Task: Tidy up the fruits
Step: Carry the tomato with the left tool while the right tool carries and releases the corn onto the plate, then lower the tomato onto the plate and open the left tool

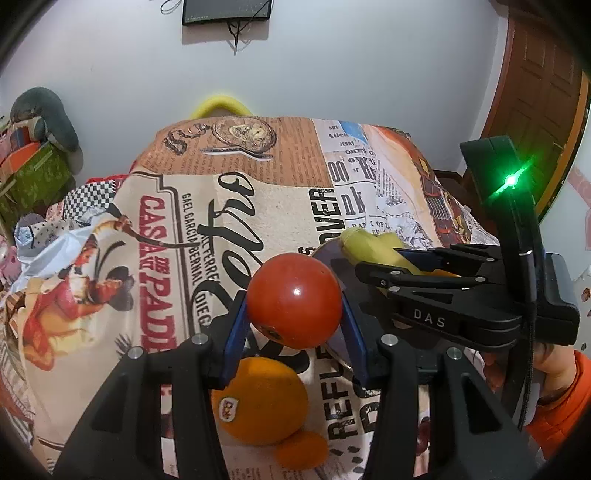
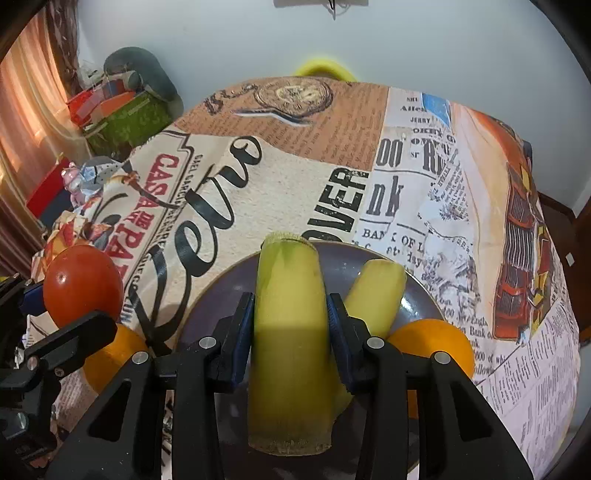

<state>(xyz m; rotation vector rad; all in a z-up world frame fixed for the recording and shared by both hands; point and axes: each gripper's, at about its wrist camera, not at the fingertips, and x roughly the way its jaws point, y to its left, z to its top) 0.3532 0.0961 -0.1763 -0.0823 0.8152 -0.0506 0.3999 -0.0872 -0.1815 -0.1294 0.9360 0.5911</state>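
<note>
Above the plate (image 2: 221, 295), right tongs (image 2: 291, 325) are clenching a banana piece (image 2: 290, 332), left tongs (image 1: 293, 325) gripping a tomato (image 1: 294, 301); crowding risks a collision.

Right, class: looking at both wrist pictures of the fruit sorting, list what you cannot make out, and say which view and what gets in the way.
- Plate, right wrist view: its near part is hidden by the held yellow piece and the right claw.
- Orange, left wrist view: its top sits behind the tomato and the left claw.
- Second orange, right wrist view: its lower part is covered by the claw's arm.
- Wall screen, left wrist view: cut off by the top edge.
</note>
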